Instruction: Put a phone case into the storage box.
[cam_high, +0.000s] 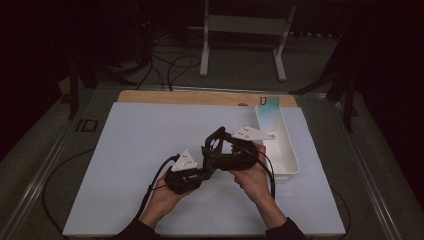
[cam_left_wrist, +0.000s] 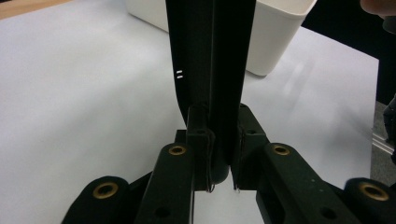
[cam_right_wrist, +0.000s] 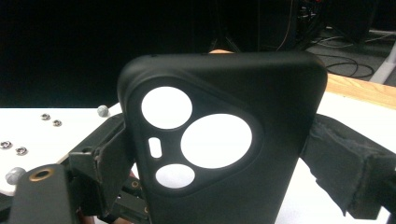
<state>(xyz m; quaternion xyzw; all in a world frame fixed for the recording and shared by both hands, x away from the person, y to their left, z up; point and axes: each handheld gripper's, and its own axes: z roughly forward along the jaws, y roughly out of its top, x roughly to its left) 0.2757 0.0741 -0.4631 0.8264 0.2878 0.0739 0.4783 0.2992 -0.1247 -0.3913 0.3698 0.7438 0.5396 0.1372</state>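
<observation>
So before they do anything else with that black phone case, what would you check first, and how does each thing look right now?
1. Left gripper has hold of the phone case: ok, its jaws are shut on the case's edge.
2. Right gripper has hold too: ok, its jaws sit against both sides of the case.
3. Case lifted off the table: ok, both hands hold it above the white surface.
4. White bin free to take the case: cannot tell; something pale green stands at its far end.
5. Cables out of the way: ok, they trail back toward the person.
6. Case undamaged: cannot tell.
</observation>
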